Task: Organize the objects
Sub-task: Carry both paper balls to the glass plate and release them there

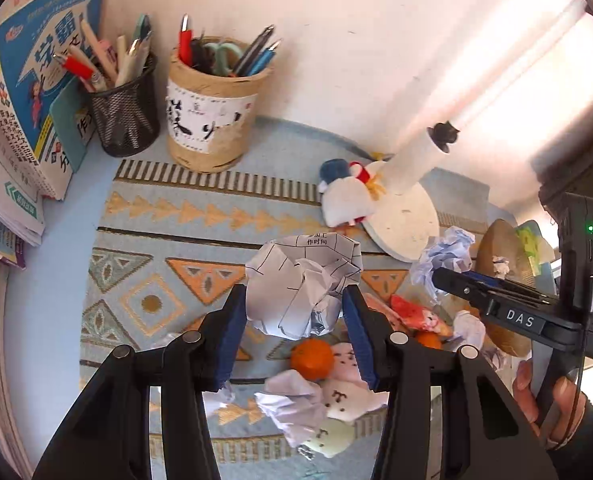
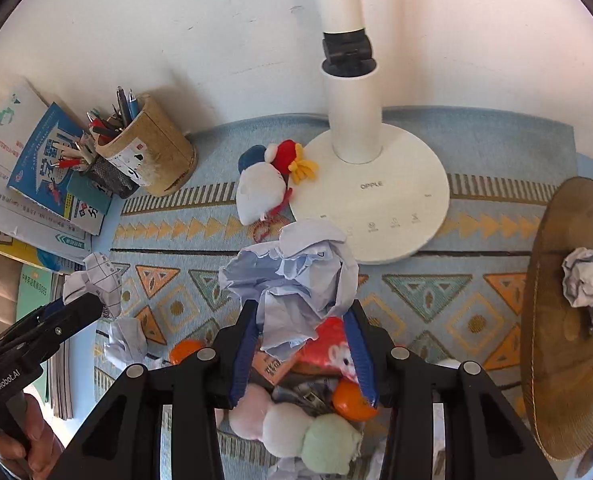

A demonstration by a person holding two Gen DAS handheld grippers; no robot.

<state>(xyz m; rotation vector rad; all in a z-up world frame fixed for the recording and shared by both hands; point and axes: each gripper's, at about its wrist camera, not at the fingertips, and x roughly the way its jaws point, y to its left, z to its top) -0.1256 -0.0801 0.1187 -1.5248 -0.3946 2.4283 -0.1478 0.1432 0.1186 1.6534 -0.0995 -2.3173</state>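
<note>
The left tool pinches a crumpled ball of printed white paper between its blue pads, the ball clear of the patterned mat on the table. The right tool is pressed together on a crumpled wad of pale blue paper, which stands up above its fingers in front of the white lamp base. Below the tools lie an orange, soft toys, a red packet and more paper scraps. One crumpled paper sits in the brown bowl at the right. A mesh pen cup and a twine-wrapped pen holder stand by the wall beside stacked books.
</note>
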